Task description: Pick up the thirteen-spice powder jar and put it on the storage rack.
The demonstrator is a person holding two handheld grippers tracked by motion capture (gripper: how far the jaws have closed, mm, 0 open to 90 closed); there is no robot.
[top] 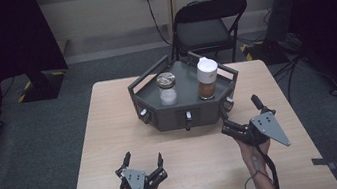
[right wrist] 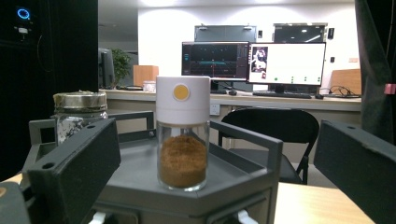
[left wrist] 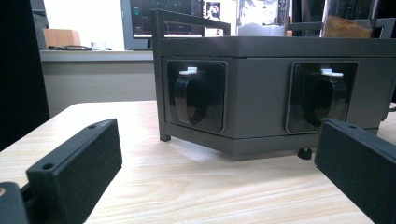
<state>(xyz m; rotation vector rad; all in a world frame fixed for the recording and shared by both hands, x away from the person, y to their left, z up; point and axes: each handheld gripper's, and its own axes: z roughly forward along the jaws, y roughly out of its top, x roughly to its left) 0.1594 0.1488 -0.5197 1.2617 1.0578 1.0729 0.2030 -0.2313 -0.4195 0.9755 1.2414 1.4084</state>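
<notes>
A: The right tool, jaws spread and empty, hovers off the front right corner of the grey tray in the high view; the left tool, also spread and empty, sits low over the counter near its front edge, well apart from the tray.

B: And the jars?

A: Both stand upright on the tray: the white-capped spice jar at right, the metal-lidded jar at left, apart from each other. Bare counter lies open between both tools and the tray.

B: The left gripper view?

A: Spread jaws frame the tray's front wall, two black latches set into it, with open wood in front.

B: The right gripper view?

A: The spice jar, brown powder inside, stands centred between the wide-open jaws, near the tray's front edge. The metal-lidded jar sits farther left, by the rail.
</notes>
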